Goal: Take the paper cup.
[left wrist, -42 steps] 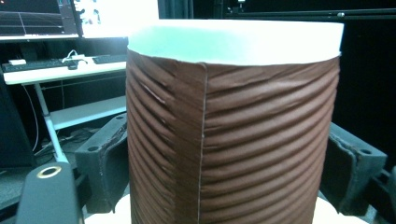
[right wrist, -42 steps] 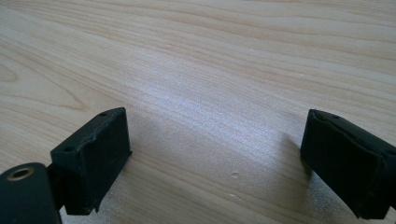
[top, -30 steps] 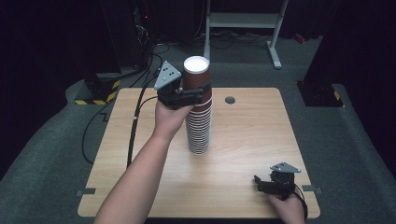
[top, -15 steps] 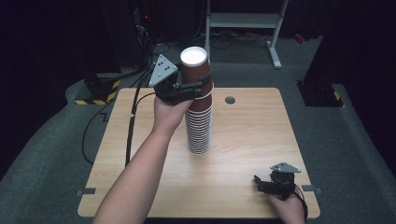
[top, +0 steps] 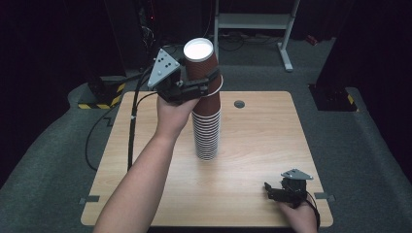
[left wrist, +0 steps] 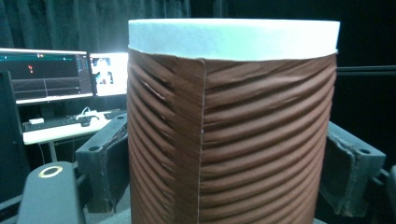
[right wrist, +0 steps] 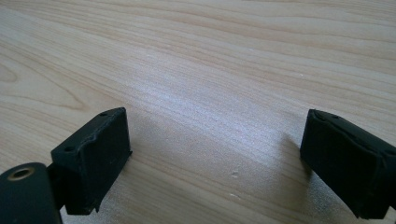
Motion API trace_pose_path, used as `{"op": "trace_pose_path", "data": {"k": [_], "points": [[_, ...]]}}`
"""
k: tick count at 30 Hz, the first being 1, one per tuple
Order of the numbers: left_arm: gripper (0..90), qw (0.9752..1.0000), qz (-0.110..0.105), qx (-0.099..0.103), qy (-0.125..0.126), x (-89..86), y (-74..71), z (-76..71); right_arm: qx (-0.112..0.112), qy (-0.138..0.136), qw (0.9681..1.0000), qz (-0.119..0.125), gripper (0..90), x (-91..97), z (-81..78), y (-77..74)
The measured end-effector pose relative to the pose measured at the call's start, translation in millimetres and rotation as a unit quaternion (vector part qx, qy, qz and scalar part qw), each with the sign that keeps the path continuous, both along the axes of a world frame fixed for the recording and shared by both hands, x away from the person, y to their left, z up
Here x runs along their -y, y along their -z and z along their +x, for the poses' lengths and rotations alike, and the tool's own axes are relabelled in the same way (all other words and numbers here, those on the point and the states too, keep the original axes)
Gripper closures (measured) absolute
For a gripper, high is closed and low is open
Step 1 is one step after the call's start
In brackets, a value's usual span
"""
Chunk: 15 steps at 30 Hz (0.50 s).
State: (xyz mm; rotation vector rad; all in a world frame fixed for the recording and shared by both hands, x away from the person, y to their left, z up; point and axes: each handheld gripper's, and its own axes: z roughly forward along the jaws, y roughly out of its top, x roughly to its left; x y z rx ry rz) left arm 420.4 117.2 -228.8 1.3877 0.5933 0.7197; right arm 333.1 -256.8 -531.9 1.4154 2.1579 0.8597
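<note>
A tall stack of brown ribbed paper cups [top: 207,133] stands at the table's middle. My left gripper [top: 206,82] is shut on the top cup [top: 200,65], which is raised and tilted a little above the stack, its white inside facing up. In the left gripper view the cup [left wrist: 233,130] sits between both black jaws, with my left gripper [left wrist: 229,163] pressed against its ribbed wall. My right gripper [top: 271,191] rests low at the table's front right, open. In the right gripper view my right gripper [right wrist: 224,158] has bare wood between its jaws.
The wooden table [top: 262,131] has a small round grommet [top: 239,104] at the back. A cable [top: 131,131] trails from the left gripper across the table's left side. A white frame stand [top: 252,22] is on the floor behind. Monitors [left wrist: 60,74] glow far off.
My left gripper has risen with the top cup, lifting it up out of the stack and tilting it slightly. The right gripper has stayed where it was.
</note>
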Motion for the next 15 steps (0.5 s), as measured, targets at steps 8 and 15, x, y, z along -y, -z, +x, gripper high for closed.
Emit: {"op": "trace_pose_path", "data": {"k": [8, 15], "points": [[17.6, 0.9999, -0.009, 0.012, -0.002, -2.4, -10.0, -4.5, 0.001, 0.000, 1.0000, 0.000, 8.1, 0.0, -0.1, 0.1], [17.6, 0.9998, -0.008, 0.016, -0.003, -3.2, -14.9, -5.0, 0.000, 0.001, 1.0000, 0.000, 8.1, -0.1, -0.3, 0.1]]}}
